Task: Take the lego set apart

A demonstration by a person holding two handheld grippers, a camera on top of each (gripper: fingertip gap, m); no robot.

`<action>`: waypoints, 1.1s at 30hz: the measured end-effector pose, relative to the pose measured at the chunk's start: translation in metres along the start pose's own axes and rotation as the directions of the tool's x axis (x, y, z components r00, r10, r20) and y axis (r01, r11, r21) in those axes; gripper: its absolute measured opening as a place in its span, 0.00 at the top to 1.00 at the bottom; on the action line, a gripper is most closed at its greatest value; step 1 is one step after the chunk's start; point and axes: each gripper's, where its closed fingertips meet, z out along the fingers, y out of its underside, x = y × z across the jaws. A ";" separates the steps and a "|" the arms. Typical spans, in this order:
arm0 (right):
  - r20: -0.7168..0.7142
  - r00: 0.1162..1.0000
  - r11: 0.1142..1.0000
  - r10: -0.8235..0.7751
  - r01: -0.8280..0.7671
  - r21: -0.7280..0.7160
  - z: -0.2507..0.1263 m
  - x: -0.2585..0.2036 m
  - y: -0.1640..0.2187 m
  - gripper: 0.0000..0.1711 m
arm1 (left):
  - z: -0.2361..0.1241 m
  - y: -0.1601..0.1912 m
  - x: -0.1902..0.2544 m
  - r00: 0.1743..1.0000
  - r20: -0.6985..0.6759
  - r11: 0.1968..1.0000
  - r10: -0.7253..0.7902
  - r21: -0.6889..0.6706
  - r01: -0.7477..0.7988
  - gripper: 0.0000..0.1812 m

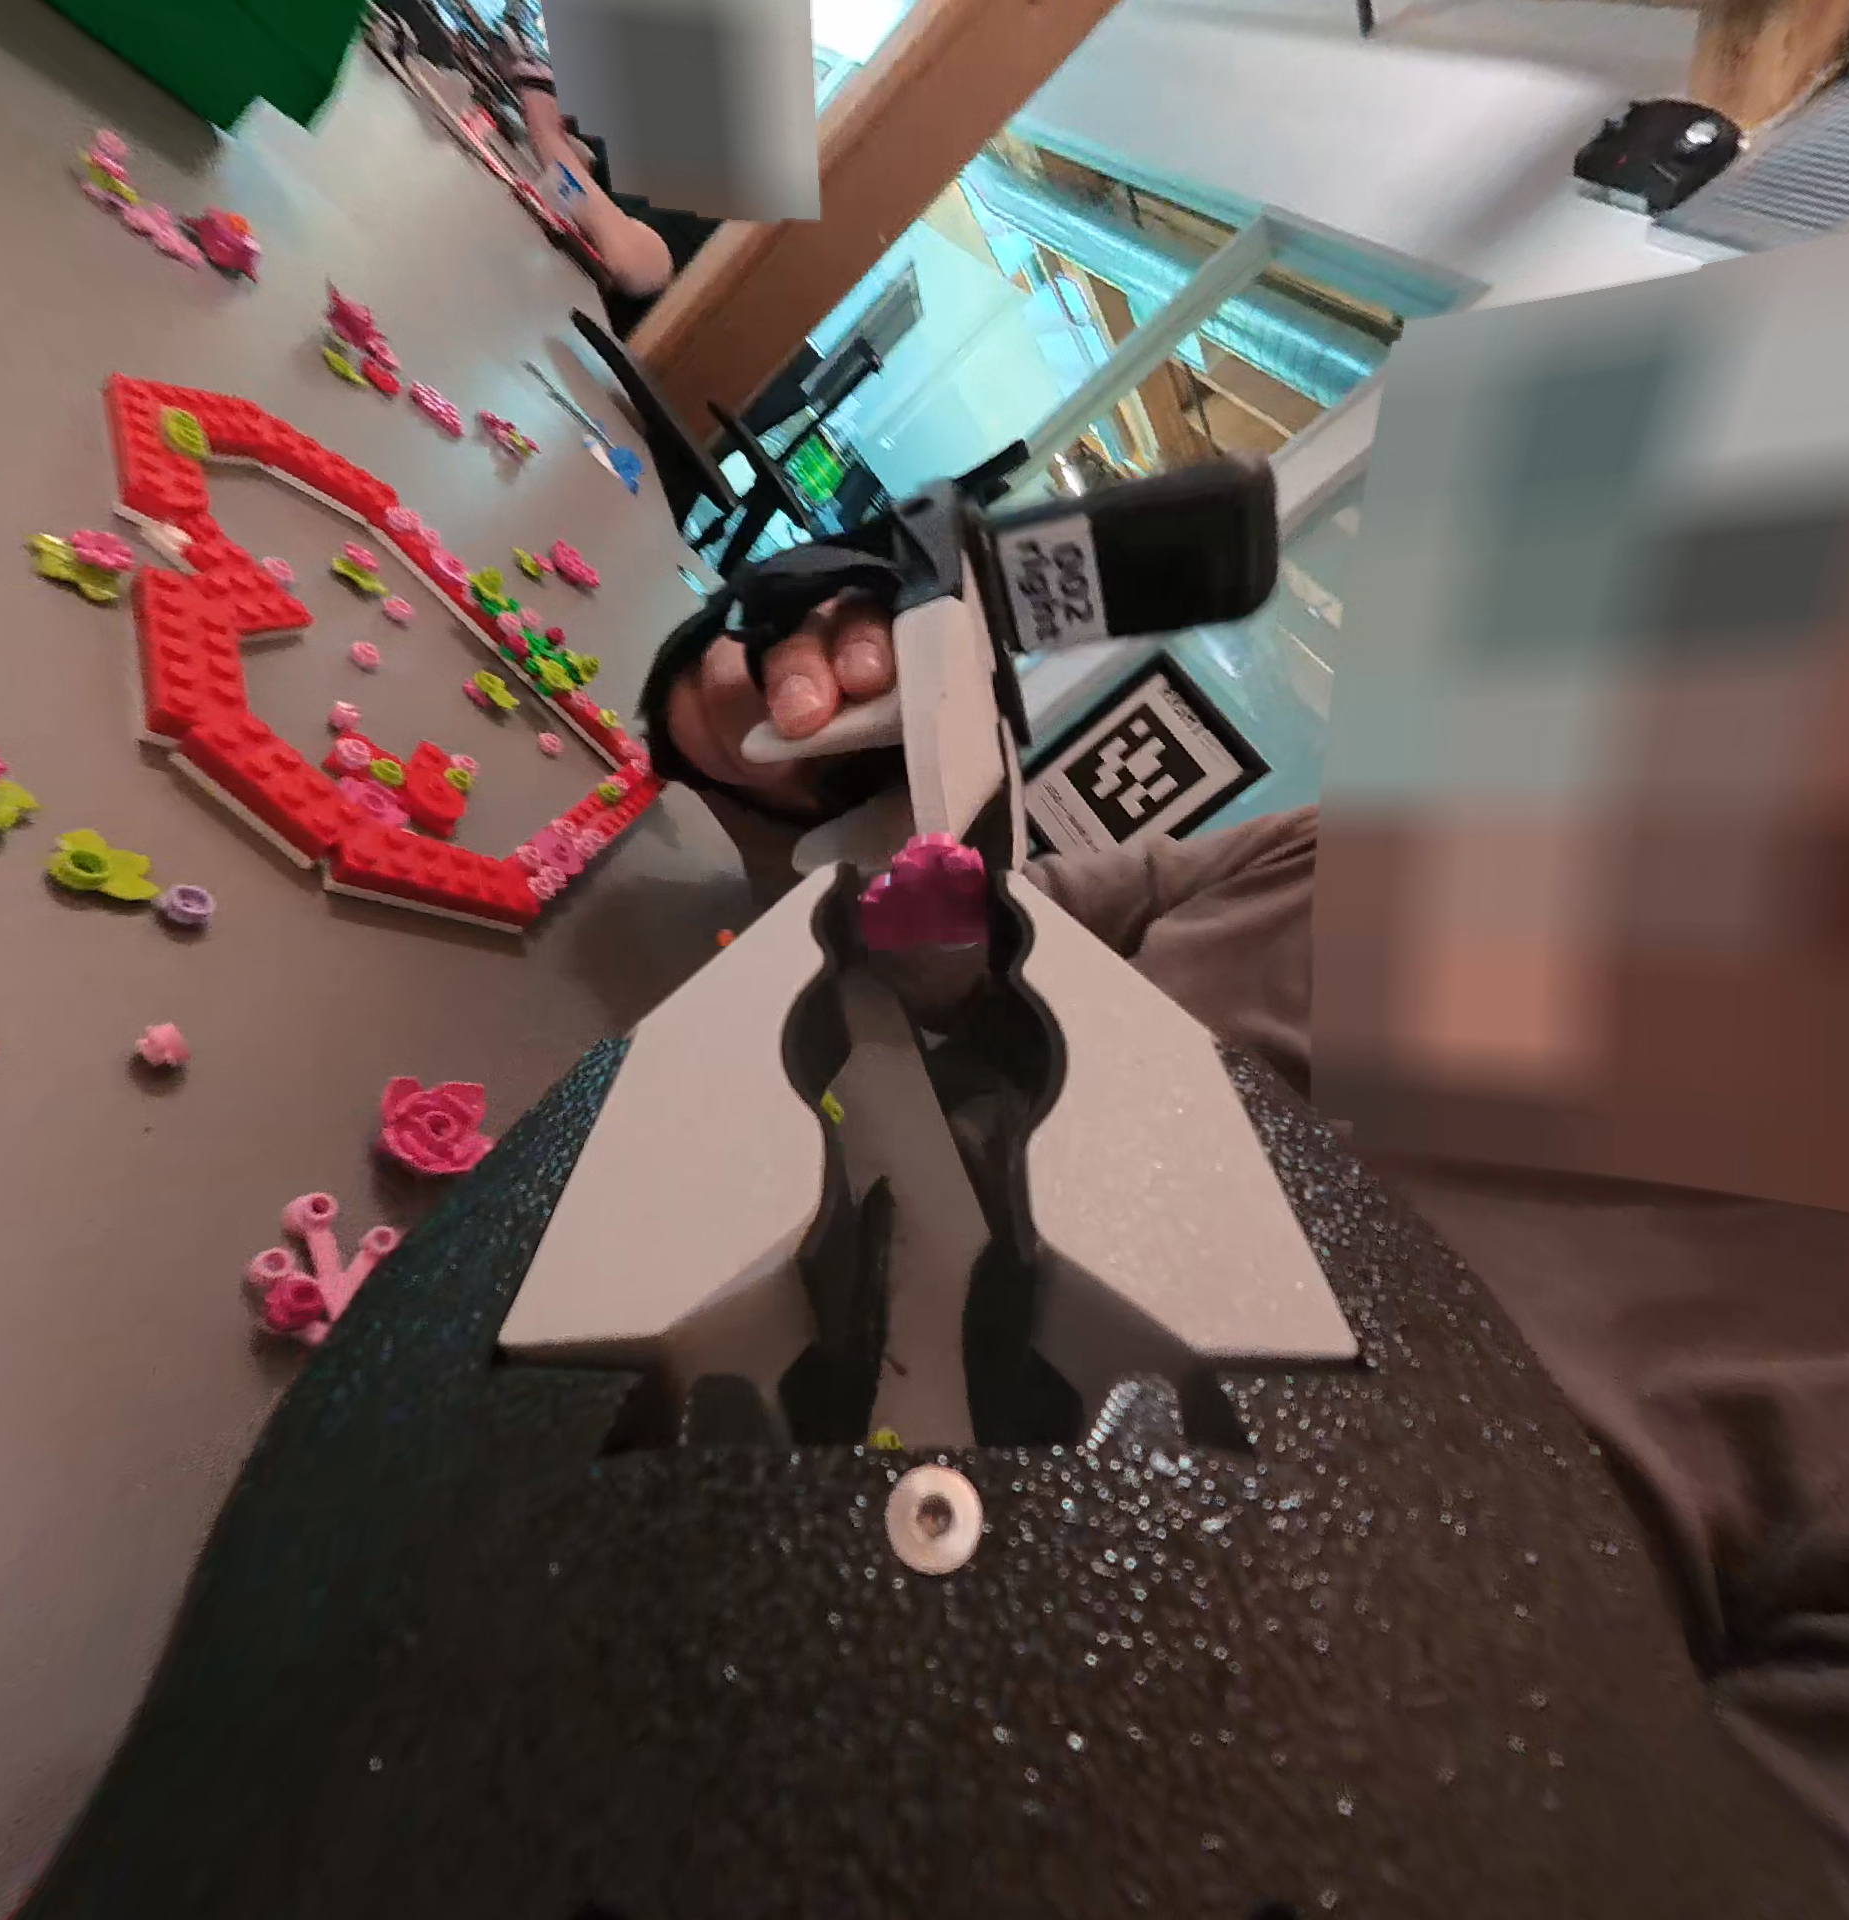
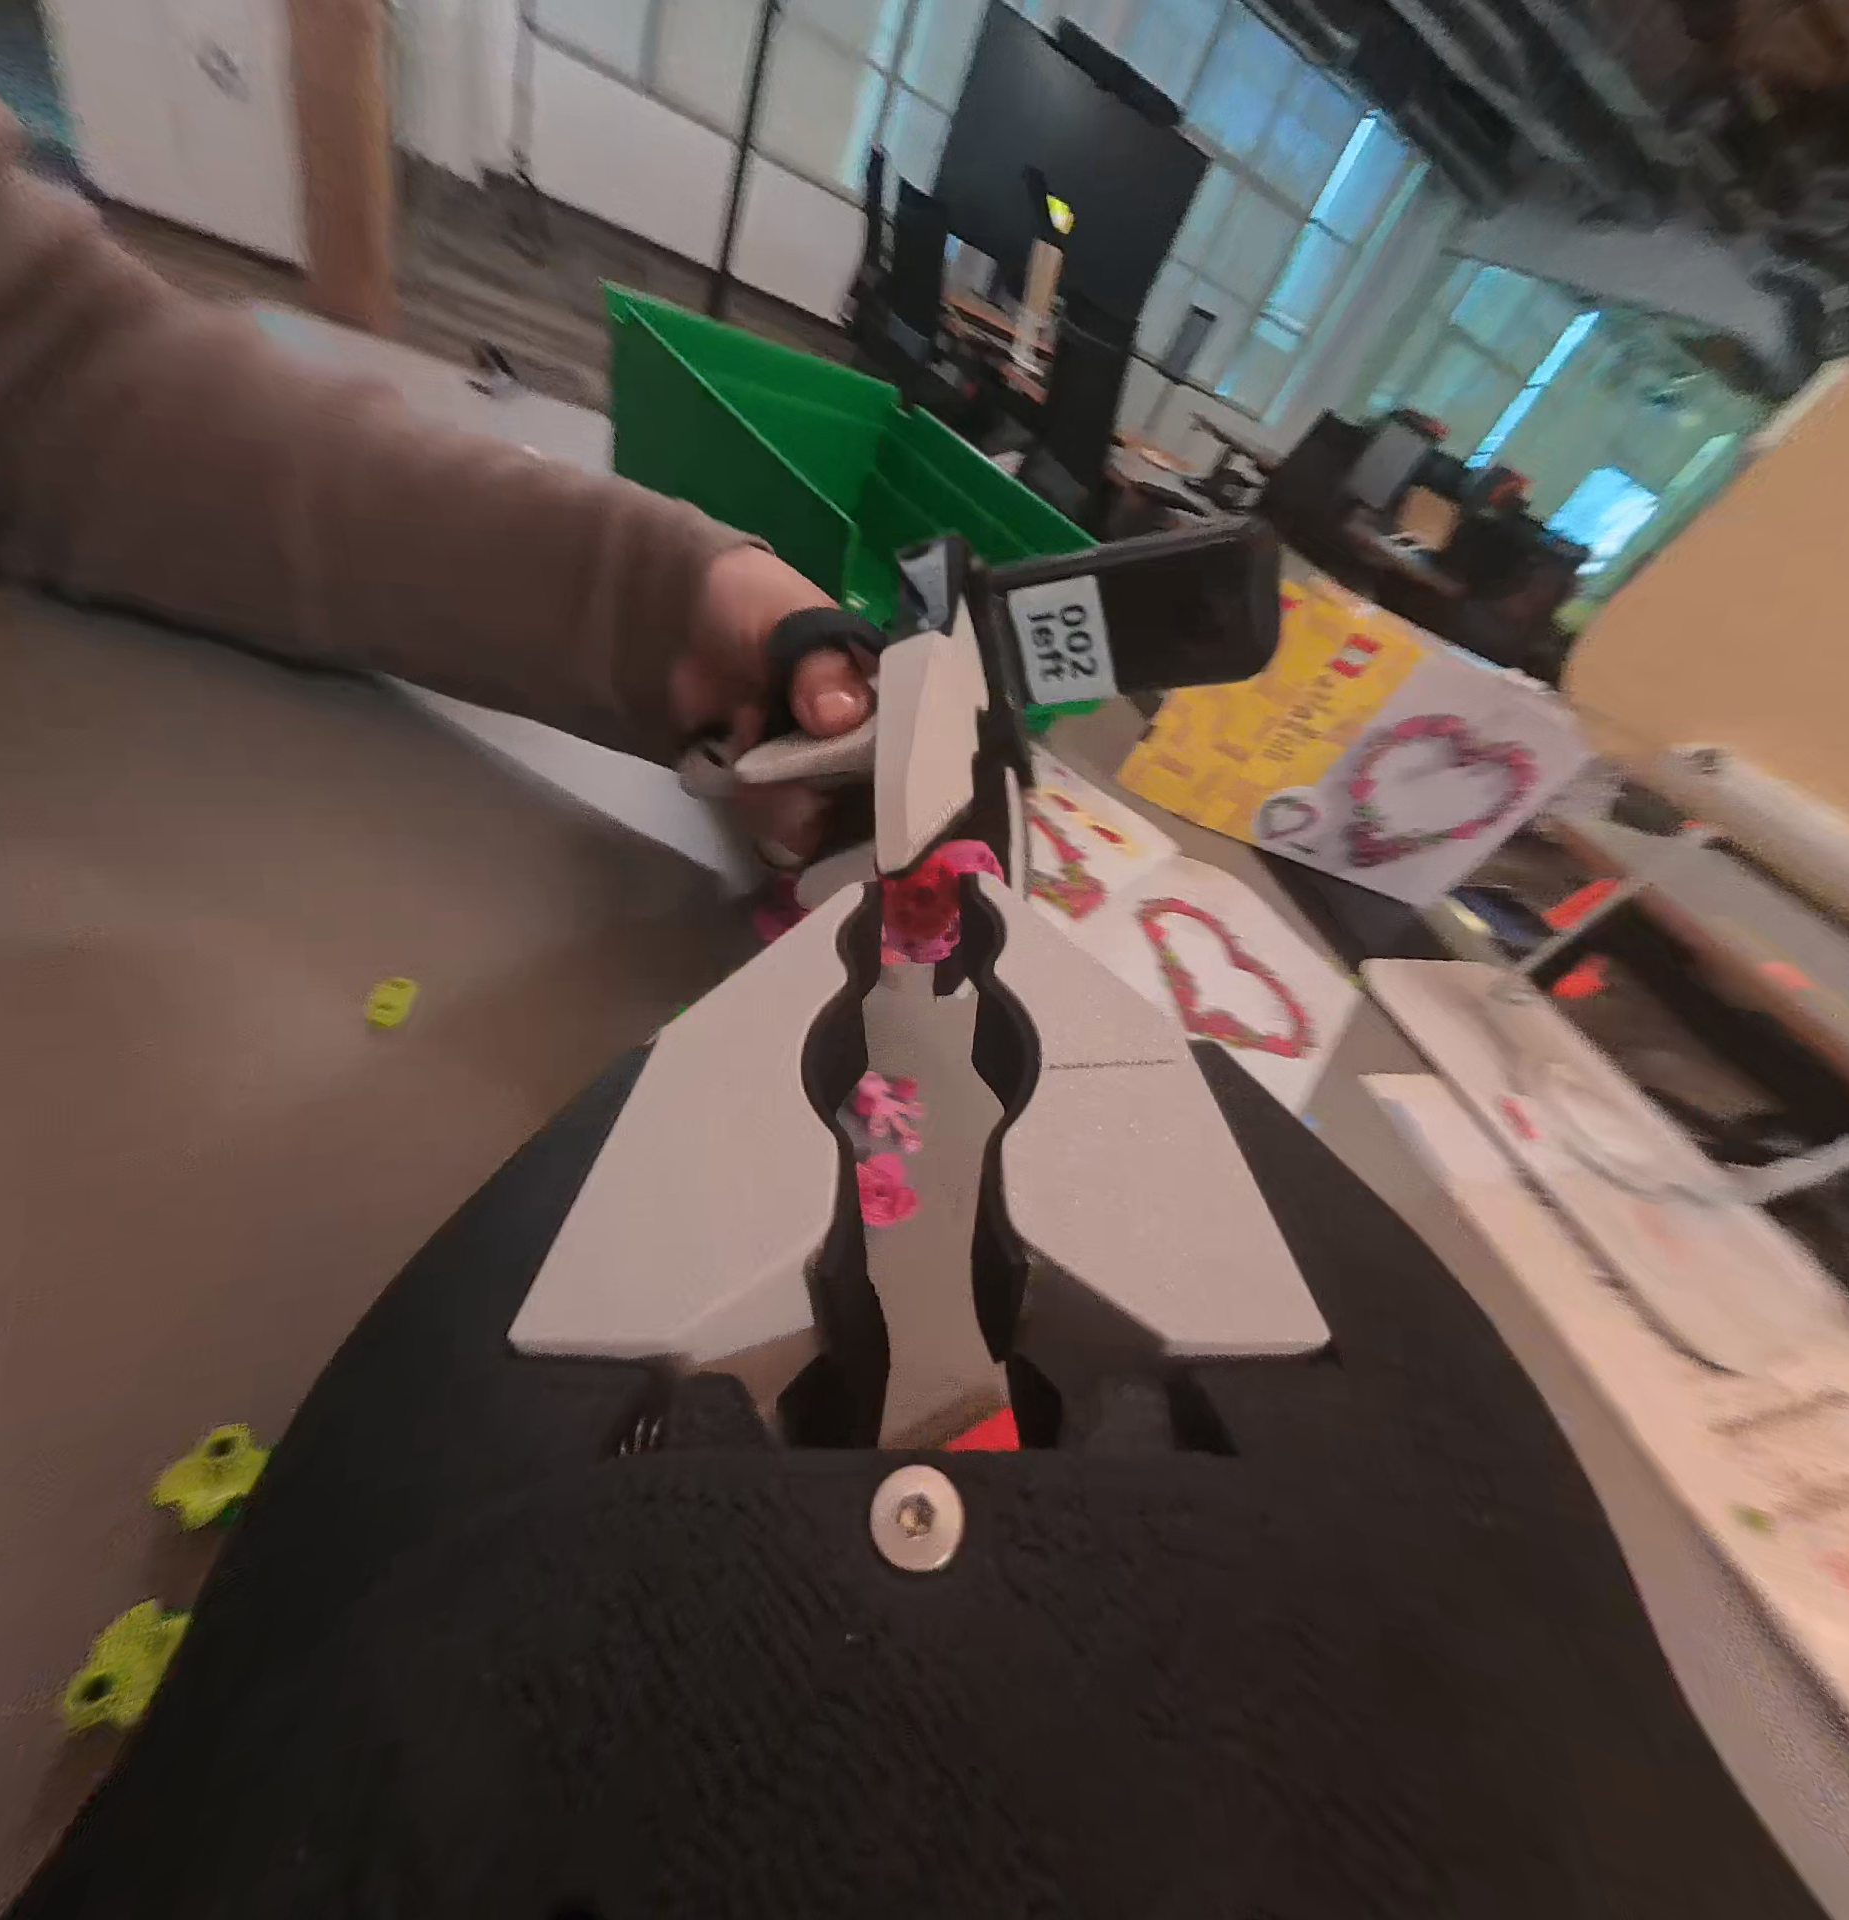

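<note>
Here, small magenta plastic flower cluster (image 1: 922,896) sat airborne above grey table (image 1: 276,1039), pinched from opposite ends by left gripper (image 1: 920,914) and right gripper (image 2: 925,925). Both jaws pressed onto it, tip-to-tip; separating would likely need pull along shared axis.

Between my tips sits a small magenta flower cluster (image 1: 920,899), lifted well above and right of the red heart-shaped frame (image 1: 276,665); it seems to be two stacked blooms. Loose pink flowers (image 1: 432,1127) and lime leaves (image 1: 99,862) lie scattered around that frame.
</note>
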 end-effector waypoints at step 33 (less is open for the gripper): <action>0.129 0.991 0.997 -0.033 0.042 -0.071 0.006 -0.022 0.014 0.92 | -0.003 0.028 -0.009 0.999 -0.018 0.990 -0.030 -0.137 0.027 0.88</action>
